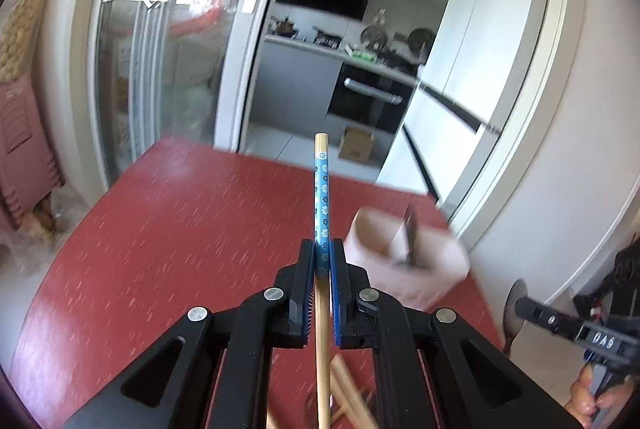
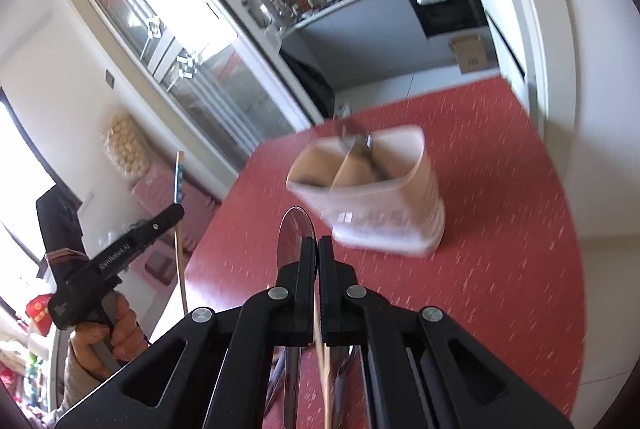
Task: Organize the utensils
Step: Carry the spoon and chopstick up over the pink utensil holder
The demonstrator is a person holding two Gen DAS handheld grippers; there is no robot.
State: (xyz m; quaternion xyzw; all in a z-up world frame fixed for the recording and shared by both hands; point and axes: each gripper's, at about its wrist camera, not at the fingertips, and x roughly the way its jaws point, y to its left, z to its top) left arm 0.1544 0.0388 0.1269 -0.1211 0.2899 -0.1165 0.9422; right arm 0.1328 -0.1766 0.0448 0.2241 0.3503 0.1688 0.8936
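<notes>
Motion blur smears the white plastic holder point(image 1: 408, 261); the dark utensil inside it can't be identified. Holder stands on the red speckled desk point(image 1: 160, 249), divider visible. Left tool point(image 1: 322, 253) clenched on a bamboo chopstick point(image 1: 321, 197) with a blue floral band. Right tool point(image 2: 318, 249) clamped on a shiny metal spoon point(image 2: 294, 229); handle hidden between the pads. More utensils below on the desk, cut off.

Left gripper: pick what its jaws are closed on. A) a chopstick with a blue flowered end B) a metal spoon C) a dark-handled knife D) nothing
A: the left gripper pinches a chopstick with a blue flowered end; the spoon sits in the right gripper.
</notes>
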